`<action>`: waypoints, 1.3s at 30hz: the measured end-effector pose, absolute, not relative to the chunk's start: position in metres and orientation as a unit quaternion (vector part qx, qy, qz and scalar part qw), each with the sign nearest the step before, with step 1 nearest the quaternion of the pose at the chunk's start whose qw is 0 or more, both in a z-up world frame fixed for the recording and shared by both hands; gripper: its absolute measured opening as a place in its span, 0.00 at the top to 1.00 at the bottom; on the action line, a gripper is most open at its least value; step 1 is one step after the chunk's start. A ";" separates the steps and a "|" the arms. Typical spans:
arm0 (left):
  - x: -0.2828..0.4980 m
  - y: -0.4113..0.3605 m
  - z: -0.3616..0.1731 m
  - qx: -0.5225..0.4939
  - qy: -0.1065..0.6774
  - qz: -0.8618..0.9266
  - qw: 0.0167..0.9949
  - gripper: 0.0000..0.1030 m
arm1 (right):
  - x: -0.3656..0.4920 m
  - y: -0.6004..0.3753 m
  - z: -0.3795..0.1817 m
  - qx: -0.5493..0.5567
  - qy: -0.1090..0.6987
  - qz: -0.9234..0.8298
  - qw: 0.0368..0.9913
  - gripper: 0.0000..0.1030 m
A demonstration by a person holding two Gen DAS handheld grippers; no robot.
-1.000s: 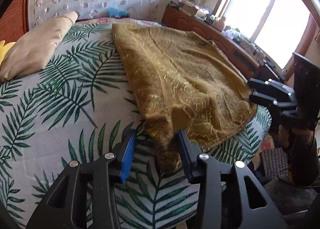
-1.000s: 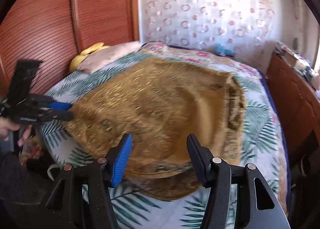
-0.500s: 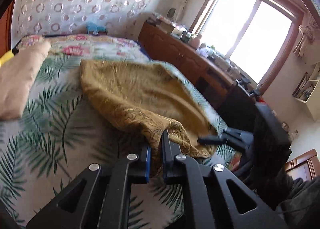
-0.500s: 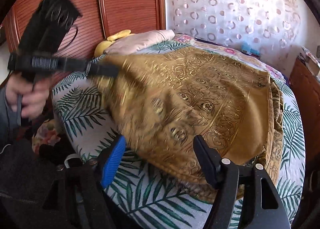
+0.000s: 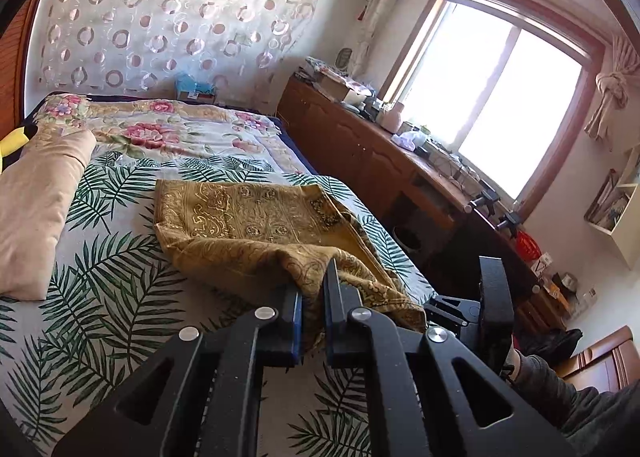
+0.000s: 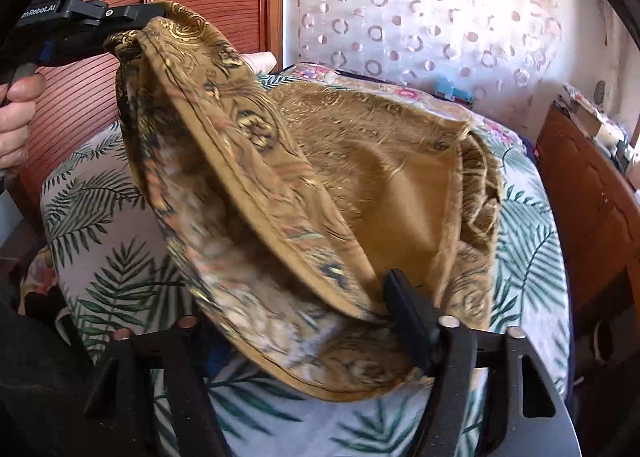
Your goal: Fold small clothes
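A golden-brown garment [image 5: 256, 225] with shiny ornamental patterning is lying partly spread on the leaf-print bed [image 5: 100, 297], its near corner hanging lifted and bunched above the bedding, a hemmed flap draping down toward the bed's near edge, the far part resting flat and wrinkled.

The cloth [image 5: 256, 225] lies on the bed [image 5: 104, 297], a pillow [image 5: 36, 209] at its 9 o'clock, a cabinet [image 5: 360, 153] at 3 o'clock

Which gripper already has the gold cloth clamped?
The left gripper: shut on a raised corner of the gold cloth. The right gripper is closing, the hem between its jaws, not yet pinched.
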State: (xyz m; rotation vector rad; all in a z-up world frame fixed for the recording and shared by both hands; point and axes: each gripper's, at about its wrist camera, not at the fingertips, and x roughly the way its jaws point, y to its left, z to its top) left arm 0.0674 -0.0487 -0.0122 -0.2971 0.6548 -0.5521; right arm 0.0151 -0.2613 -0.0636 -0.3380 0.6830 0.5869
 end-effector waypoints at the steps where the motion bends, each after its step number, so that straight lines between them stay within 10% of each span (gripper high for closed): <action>1: 0.073 -0.049 -0.012 -0.145 0.317 -0.265 0.899 0.92 | 0.017 -0.262 -0.061 -0.162 0.327 0.286 0.886 0.77; 4: 0.084 -0.046 -0.011 -0.135 0.315 -0.244 0.907 0.92 | 0.024 -0.269 -0.047 -0.146 0.317 0.299 0.888 0.90; 21: 0.221 -0.022 -0.035 -0.097 0.334 -0.160 0.924 0.78 | 0.230 -0.230 -0.013 -0.146 0.328 0.298 0.885 0.90; 26: 0.231 -0.013 -0.047 -0.090 0.337 -0.157 0.924 0.25 | 0.264 -0.228 -0.017 -0.125 0.343 0.255 0.895 0.52; 39: 0.278 -0.015 -0.089 -0.068 0.403 -0.153 0.900 0.22 | 0.201 -0.266 -0.010 -0.088 0.343 0.165 0.921 0.27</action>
